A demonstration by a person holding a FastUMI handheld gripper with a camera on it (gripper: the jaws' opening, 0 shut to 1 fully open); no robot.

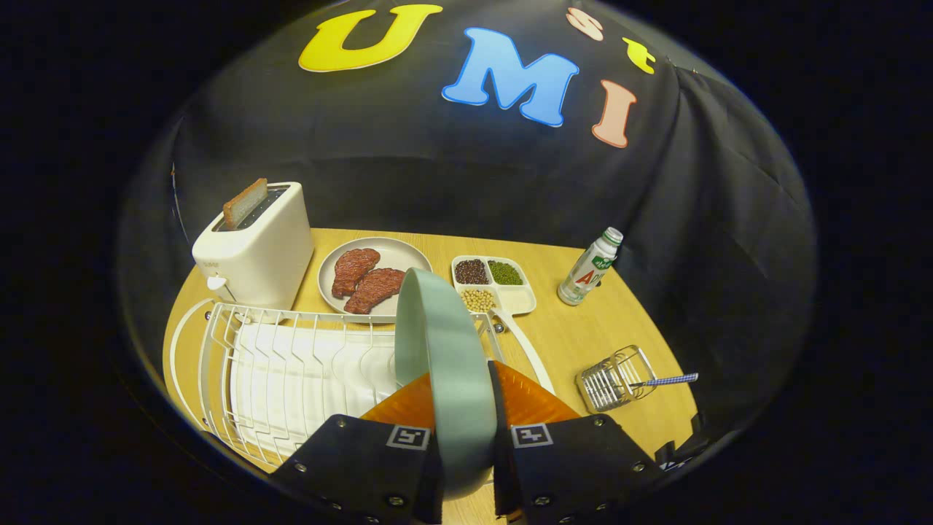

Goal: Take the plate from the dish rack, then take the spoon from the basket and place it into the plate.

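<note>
Gripping the pale green plate [444, 364] edge-on, your jaws are holding it upright above the dish rack [291, 364], and it is risking slipping or clipping wires while the spoon [667, 380] is waiting in the basket [612, 379] right.

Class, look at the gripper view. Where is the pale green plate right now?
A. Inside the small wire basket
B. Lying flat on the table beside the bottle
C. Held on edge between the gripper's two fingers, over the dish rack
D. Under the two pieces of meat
C: the green plate stands on edge, clamped between the fingers of the gripper, above the white dish rack.
</note>
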